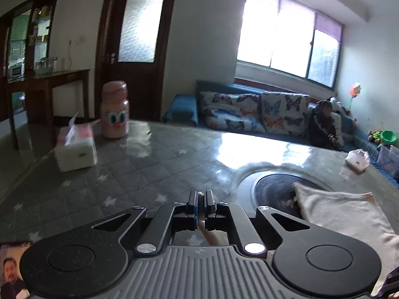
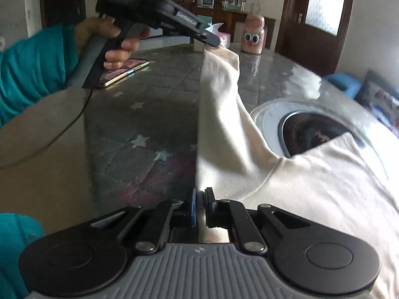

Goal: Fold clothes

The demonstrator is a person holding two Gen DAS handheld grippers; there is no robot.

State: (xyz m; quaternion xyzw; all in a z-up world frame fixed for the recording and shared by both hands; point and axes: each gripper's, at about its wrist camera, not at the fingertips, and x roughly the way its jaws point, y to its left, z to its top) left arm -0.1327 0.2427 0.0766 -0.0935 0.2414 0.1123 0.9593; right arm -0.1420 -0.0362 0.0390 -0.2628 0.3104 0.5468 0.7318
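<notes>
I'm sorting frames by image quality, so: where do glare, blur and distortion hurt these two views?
Left wrist view: the window is blown out, its glare whitens the table, and the fisheye bends the room's lines. Right wrist view: the cream garment is soft with blur where it hangs from the left claw, bright and washed out at lower right; the teal sleeve is smeared too.

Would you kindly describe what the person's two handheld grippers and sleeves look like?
Each gripper, left and right, has a ribbed grey body, black linkage arms with silver pivot screws, round black discs and black fingers with a blue pad. The right wrist view shows the left one's black pistol handle, white lettering and thin black cable. The sleeve is teal.
</notes>
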